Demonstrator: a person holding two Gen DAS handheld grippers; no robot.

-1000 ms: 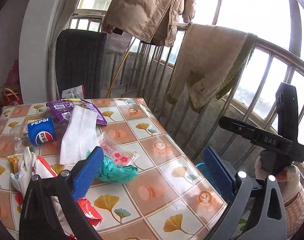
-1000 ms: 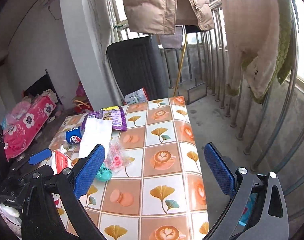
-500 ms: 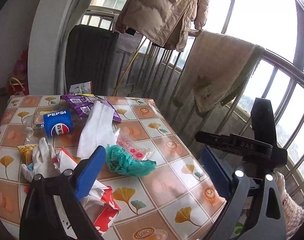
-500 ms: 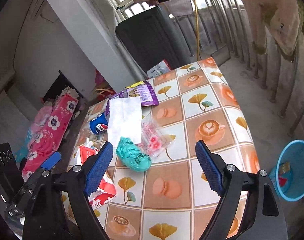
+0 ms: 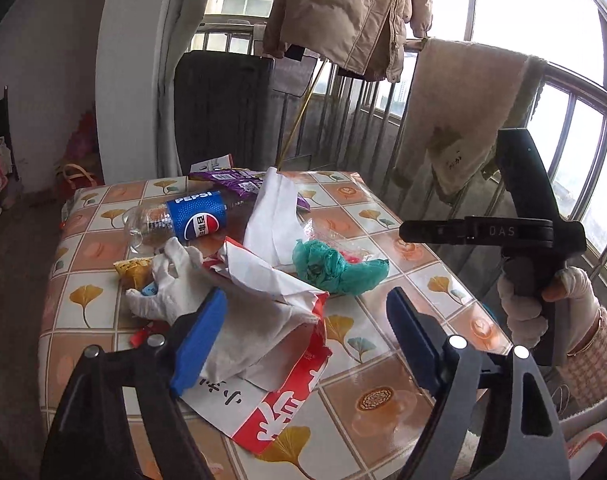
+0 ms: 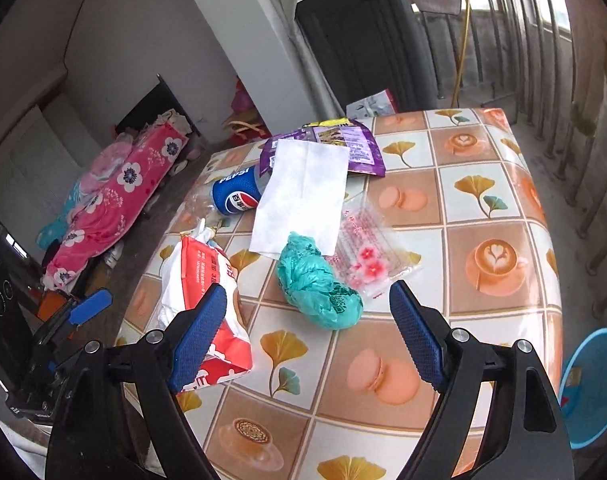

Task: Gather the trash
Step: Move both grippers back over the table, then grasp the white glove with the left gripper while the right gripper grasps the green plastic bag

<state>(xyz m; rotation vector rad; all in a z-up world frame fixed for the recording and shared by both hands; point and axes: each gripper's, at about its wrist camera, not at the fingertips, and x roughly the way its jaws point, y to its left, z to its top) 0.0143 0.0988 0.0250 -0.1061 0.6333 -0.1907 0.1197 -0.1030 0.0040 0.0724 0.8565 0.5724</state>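
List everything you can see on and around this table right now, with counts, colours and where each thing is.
Pepsi bottle: one, blue label, table's far left.
Purple snack wrapper: one, far side.
White paper sheet: one, overlapping wrapper.
Teal plastic bag: one, crumpled, centre.
Clear flowered packet: one, pink print, beside bag.
Red-white tissue pack: one, left edge.
White glove: one, left.
Blue bin: one, floor, right.
Left gripper: open.
Right gripper: open, over bag.

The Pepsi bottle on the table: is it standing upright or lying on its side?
Lying on its side. The Pepsi bottle rests lengthwise on the table, its label facing sideways and its clear end pointing left.
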